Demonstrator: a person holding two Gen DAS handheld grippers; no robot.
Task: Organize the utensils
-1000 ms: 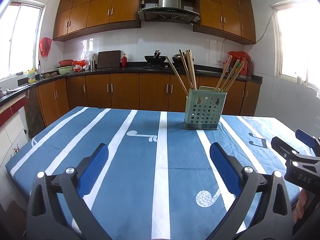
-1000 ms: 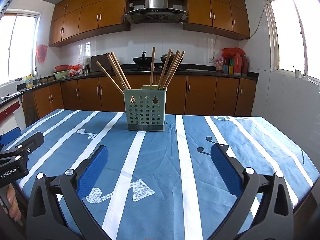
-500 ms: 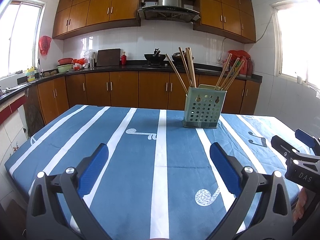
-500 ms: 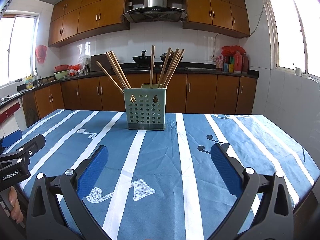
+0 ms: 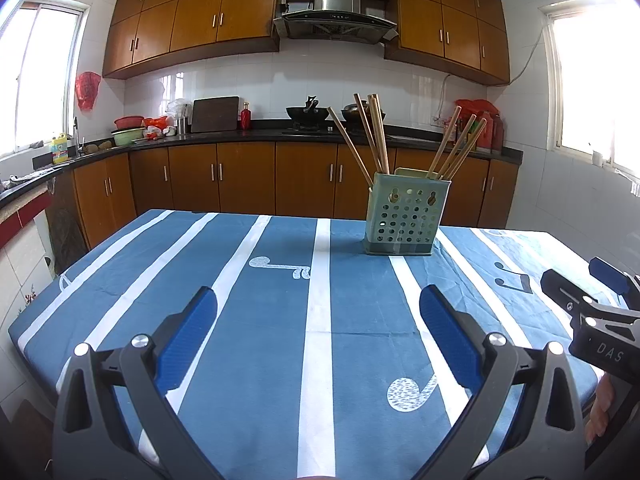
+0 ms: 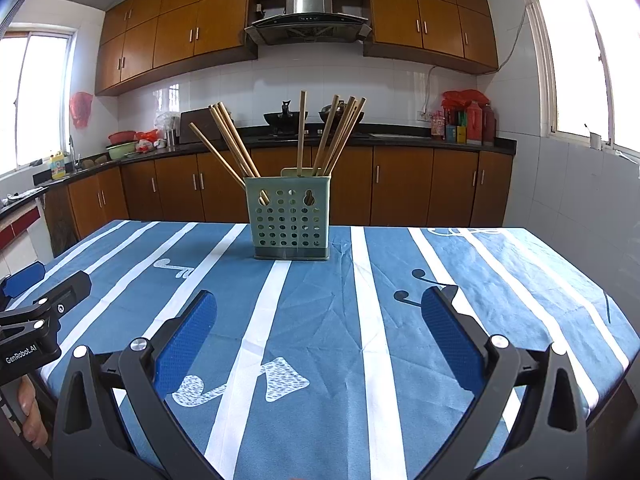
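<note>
A pale green perforated utensil holder [image 5: 406, 218] [image 6: 291, 218] stands upright on the far half of the table, with several wooden chopsticks [image 5: 374, 136] [image 6: 234, 144] leaning out of its two sides. My left gripper [image 5: 318, 312] hangs open over the near table edge, nothing between its blue pads, well short of the holder. My right gripper [image 6: 320, 314] is open too, empty, also near the front edge. Each gripper shows at the side of the other's view, held by a hand.
The table carries a blue cloth [image 6: 360, 320] with white stripes and music notes. Behind it runs a kitchen counter [image 5: 240, 136] with wooden cabinets, a wok and bottles. Tiled walls and windows flank both sides.
Both views have tilted slightly, so the holder sits a little lower and farther in frame. Both grippers stay open and empty.
</note>
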